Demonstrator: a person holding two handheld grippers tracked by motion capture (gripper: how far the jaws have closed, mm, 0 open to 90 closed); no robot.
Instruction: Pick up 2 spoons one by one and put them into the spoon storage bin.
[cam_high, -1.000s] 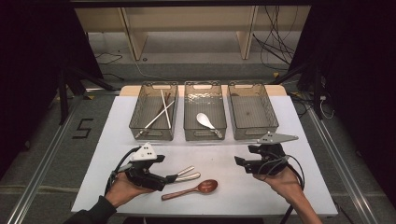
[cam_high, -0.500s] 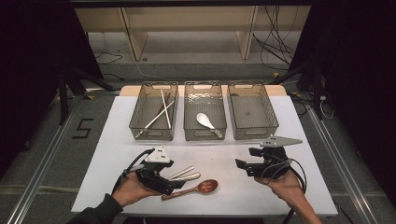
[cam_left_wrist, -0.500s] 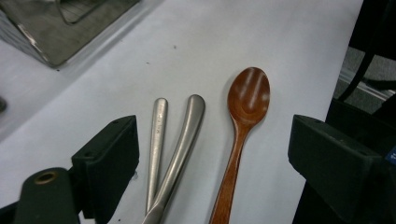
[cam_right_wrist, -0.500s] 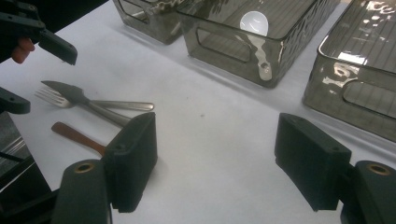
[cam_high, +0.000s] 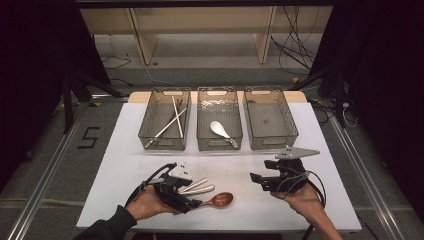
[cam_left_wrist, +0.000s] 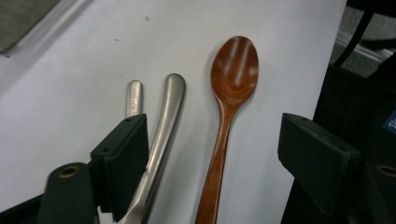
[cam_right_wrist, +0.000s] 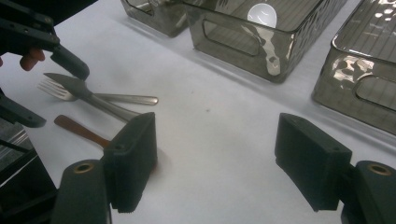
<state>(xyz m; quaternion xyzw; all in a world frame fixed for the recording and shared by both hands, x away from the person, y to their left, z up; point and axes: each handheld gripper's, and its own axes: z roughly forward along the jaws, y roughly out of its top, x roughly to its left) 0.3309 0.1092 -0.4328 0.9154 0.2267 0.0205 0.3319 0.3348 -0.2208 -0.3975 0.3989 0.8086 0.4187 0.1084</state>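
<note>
We see the white worktop (cam_high: 125, 170) carrying three smoky clear bins in a row along its far side. The left bin (cam_high: 150, 131) holds chopsticks (cam_high: 172, 120), the middle bin (cam_high: 202, 131) a white spoon (cam_high: 220, 130), and the right bin (cam_high: 287, 131) has bare floor showing.

Near the front edge, on the person's left, the left tongs (cam_left_wrist: 212, 154) come low over the cutlery. Their jaws have just been closing, yet they stand apart — the pads press on nothing. Between them lies the wooden spoon (cam_left_wrist: 229, 93), flat on the worktop, bowl pointing away from the hand. A metal knife handle (cam_left_wrist: 163, 116) runs just beside it, passing close by one jaw, and a fork handle (cam_left_wrist: 134, 95) lies on the knife's other side.

On the person's right, the right tongs (cam_right_wrist: 215, 158) hover above bare worktop with jaws wide and nothing between them — well apart from the cutlery and aimed towards it.
</note>
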